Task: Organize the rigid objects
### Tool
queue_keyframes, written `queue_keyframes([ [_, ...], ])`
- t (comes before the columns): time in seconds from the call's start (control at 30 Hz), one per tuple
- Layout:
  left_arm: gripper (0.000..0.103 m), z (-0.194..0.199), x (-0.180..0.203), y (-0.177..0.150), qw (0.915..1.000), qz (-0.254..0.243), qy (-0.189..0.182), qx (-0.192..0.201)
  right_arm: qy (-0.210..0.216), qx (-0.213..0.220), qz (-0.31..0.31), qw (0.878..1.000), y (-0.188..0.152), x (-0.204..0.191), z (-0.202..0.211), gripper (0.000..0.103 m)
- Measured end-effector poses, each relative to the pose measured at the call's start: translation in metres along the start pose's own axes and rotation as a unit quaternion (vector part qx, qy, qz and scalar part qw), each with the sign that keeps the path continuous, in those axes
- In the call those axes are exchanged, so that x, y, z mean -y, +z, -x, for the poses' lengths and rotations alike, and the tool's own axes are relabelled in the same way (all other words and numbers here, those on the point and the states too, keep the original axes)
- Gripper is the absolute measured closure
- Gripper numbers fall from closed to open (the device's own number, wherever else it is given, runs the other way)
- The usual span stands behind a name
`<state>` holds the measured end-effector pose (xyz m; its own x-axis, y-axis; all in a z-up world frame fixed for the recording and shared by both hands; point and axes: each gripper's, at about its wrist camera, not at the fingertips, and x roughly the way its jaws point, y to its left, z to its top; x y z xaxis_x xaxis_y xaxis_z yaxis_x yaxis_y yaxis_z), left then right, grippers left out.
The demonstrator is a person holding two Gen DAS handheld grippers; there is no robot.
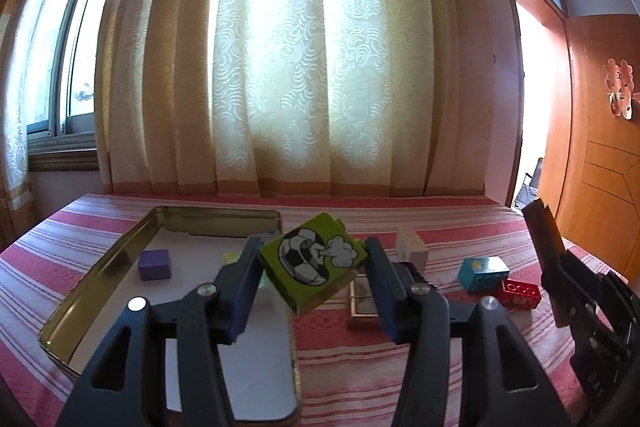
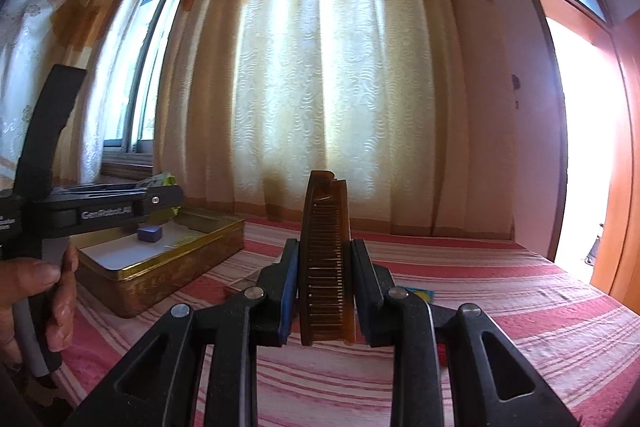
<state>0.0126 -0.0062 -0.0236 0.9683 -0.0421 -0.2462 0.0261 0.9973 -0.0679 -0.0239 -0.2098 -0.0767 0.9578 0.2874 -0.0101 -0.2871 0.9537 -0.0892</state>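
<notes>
Far left, a gold tin tray (image 1: 100,275) sits on the red-striped tablecloth (image 1: 440,367), its raised rim running close to the table's left edge. Inside, a purple block (image 1: 155,264) lies near the tray's left wall, with plenty of bare white floor around it. Something pale yellow-green lies just right of the purple one, mostly hidden behind the gripper finger, so can't tell what it is.

The left gripper (image 1: 312,267) is clamped on a green block with a soccer-ball print (image 1: 314,261), tilted and held up in the air right over the tray's right rim, so half over the tray, half over the cloth.

Right of the tray's edge, a small framed thing (image 1: 362,307) lies flat on the cloth, with a white block (image 1: 412,247) behind it. Further right there's a blue block (image 1: 482,273) and a red brick (image 1: 520,293) just beside each other, with open cloth in front of them.

Far right, the right gripper (image 2: 325,275) is squeezed shut on a brown comb (image 2: 326,259), teeth facing the camera, standing upright above the cloth. Beyond it the tabletop is open all the way to the curtain (image 2: 340,87). In the right wrist view a hand (image 2: 44,287) holds the left gripper's handle at the left edge.
</notes>
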Motion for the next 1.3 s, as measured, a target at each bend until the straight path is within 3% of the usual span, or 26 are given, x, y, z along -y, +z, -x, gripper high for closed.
queue_keyframes([
  [0.8,0.052,0.008,-0.034,0.0,0.9996,0.027,0.009,-0.002,0.063,-0.011,0.04,0.997,0.006,-0.062,-0.01,0.076],
  [1.3,0.052,0.009,-0.061,0.0,0.9985,0.037,0.04,-0.002,0.086,-0.023,0.037,0.995,0.011,-0.077,-0.018,0.076],
])
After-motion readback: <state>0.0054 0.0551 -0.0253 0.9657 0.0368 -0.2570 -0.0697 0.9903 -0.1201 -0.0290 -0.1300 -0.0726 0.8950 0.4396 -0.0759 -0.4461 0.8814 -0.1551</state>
